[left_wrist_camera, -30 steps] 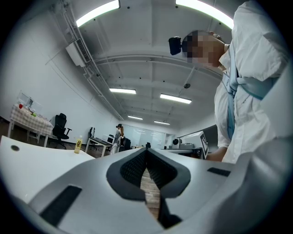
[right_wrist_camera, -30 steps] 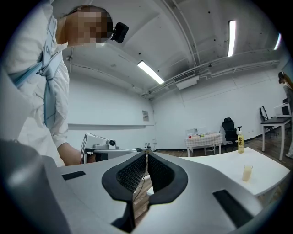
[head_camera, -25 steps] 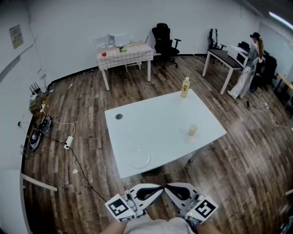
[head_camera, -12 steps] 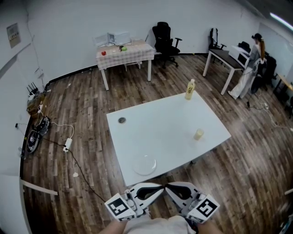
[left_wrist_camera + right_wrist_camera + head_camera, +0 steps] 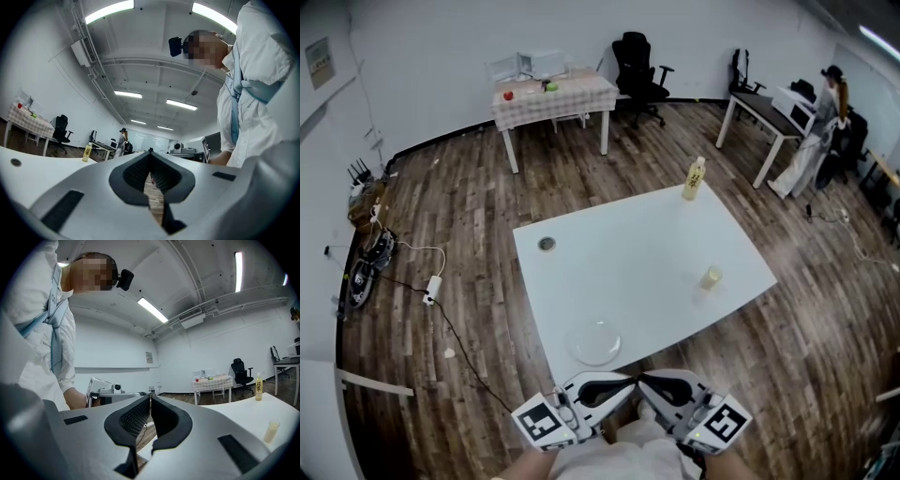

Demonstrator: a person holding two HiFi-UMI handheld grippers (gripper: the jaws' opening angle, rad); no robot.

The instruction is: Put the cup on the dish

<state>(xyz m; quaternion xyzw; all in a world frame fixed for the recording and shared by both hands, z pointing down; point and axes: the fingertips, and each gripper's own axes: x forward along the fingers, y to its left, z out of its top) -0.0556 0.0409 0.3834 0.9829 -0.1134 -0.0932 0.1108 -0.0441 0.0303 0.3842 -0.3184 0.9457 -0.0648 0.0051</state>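
Observation:
A small pale yellow cup point(image 5: 711, 277) stands near the right edge of the white table point(image 5: 628, 262); it also shows in the right gripper view, cup point(image 5: 271, 431). A clear glass dish point(image 5: 595, 342) lies near the table's front edge. Both grippers are held low, close to the person's body, tips pointing at each other below the table's front edge. The left gripper point(image 5: 633, 380) is shut with nothing in it, and its jaws meet at the tip, left gripper point(image 5: 150, 151). The right gripper point(image 5: 641, 379) is shut and empty too, right gripper point(image 5: 150, 396).
A bottle with a yellow label point(image 5: 694, 178) stands at the table's far right corner. A round grommet point(image 5: 547, 244) sits at the table's left. Farther off are a checked-cloth table point(image 5: 553, 94), office chairs point(image 5: 636, 66), a desk point(image 5: 764, 117) and a person point(image 5: 825, 112). Cables point(image 5: 431, 281) lie on the wooden floor.
The head view has shifted: the table, dish and cup sit a little lower and further right in the picture. Both grippers keep their place, shut.

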